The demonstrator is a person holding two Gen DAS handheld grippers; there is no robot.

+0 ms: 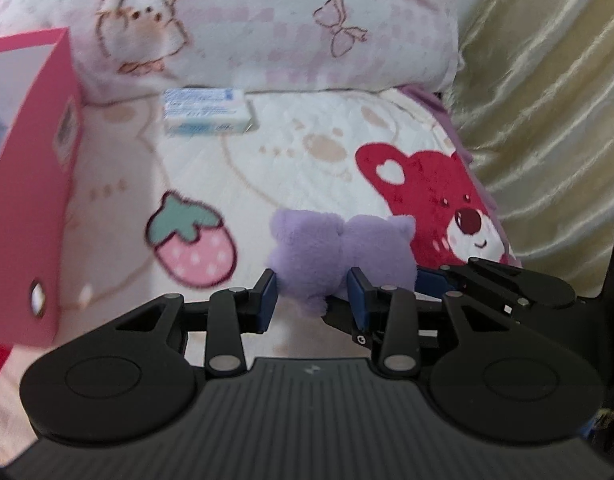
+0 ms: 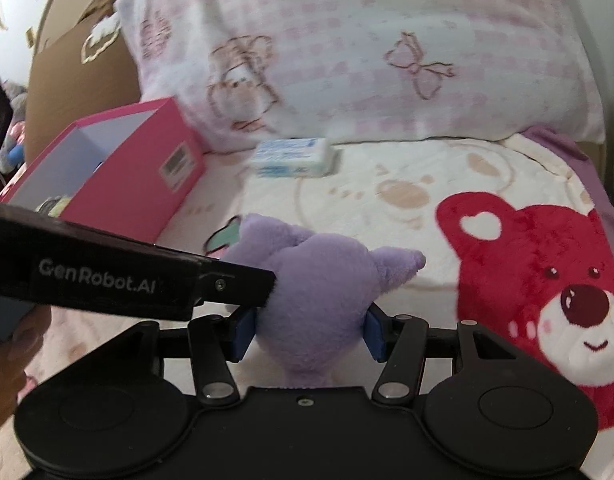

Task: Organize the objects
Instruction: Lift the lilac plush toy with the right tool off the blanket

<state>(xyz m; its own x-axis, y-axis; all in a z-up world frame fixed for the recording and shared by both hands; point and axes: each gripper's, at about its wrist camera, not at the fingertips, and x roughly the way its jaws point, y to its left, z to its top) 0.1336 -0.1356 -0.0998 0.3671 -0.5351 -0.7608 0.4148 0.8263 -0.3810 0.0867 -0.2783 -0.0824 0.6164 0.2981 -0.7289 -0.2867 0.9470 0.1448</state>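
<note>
- Purple plush toy point(image 2: 319, 304): soft, lilac, with a pointed ear or limb sticking out toward the red bear print; held above the blanket point(image 2: 387, 208), on the near side of the pink box and to its right, carried between both grippers at once.
- Right hand-held gripper point(image 2: 310, 332): jaws partly closed, both blue pads pressed into the lower body of the purple plush toy, one on each side.
- Left hand-held gripper point(image 1: 315, 300): jaws narrowed to a small gap, with a fold of the purple plush toy point(image 1: 339, 256) pinched between the blue pads (in the right wrist view its black finger enters from the left and sinks into the fur).
- Pink box point(image 2: 123, 172): open-topped, white inside, with a label on its end wall; it stands on the blanket, left of the toy. Some small items lie inside, too blurred to name.
- Small white-and-blue packet point(image 2: 293, 158): lies flat on the blanket, right of the pink box and just in front of the pillow.
- Pillow point(image 2: 367, 60): pink-checked with bow and bear drawings, behind the pink box and the packet.
- Blanket: cream, printed with a large red bear point(image 2: 547, 292) well right of the pink box and a strawberry point(image 1: 191, 240) nearer to it.
- Curtain point(image 1: 547, 100): pale gold, pleated, far right of the pink box, past the edge of the bed.
</note>
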